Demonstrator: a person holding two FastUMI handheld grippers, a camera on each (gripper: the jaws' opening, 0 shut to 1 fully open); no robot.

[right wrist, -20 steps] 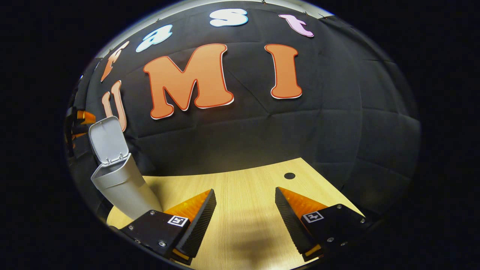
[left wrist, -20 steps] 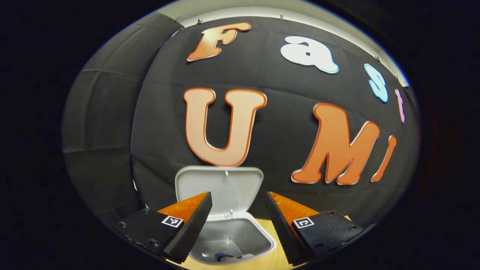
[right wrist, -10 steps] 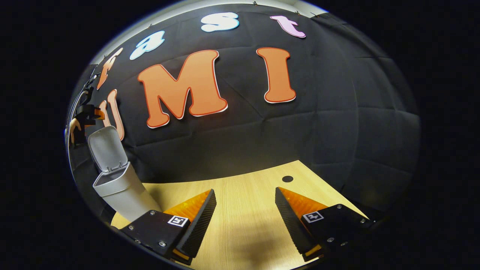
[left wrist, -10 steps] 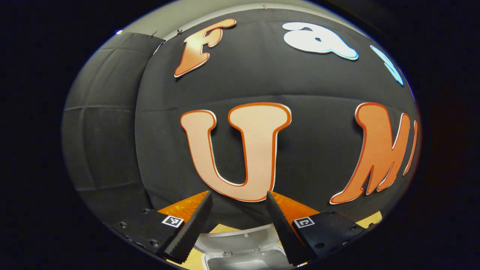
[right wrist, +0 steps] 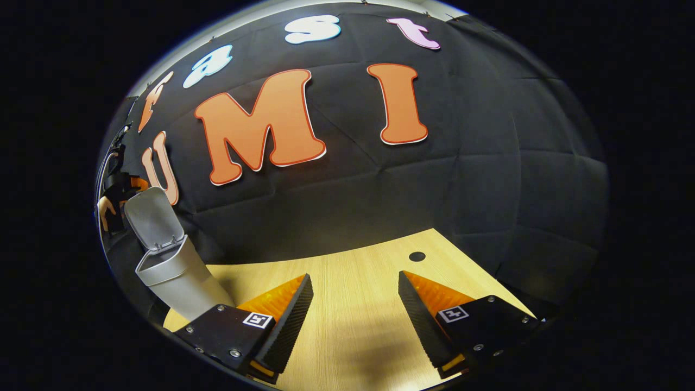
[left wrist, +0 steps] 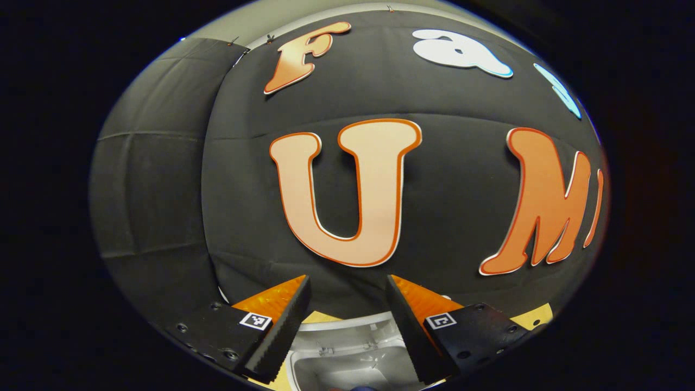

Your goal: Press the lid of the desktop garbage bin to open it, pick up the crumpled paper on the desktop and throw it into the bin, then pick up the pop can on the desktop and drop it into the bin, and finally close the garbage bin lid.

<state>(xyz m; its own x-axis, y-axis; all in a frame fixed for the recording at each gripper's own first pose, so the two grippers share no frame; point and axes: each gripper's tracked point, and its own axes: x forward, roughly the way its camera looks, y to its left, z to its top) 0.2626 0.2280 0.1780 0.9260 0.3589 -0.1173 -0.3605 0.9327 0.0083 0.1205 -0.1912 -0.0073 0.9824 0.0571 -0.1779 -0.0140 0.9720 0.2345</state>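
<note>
The table (right wrist: 358, 293) is lying bare of paper and can in the right gripper view, so the 2 drops are likely done and only closing is remaining. The garbage bin (right wrist: 179, 277) is standing at the table's far left, its lid (right wrist: 149, 220) tilting open. The left gripper (left wrist: 347, 331) is hovering above the lid, jaws apart and empty, and the right gripper (right wrist: 353, 320) is idling likewise.

The left gripper (left wrist: 347, 320) sits above the garbage bin (left wrist: 347, 374), its two fingers spread apart with nothing between them. The bin's lid (left wrist: 347, 334) stands raised behind the bin's open mouth, its pale inner face and hinge visible between the fingers. A strip of wooden desktop (left wrist: 535, 317) shows right of the bin.
</note>
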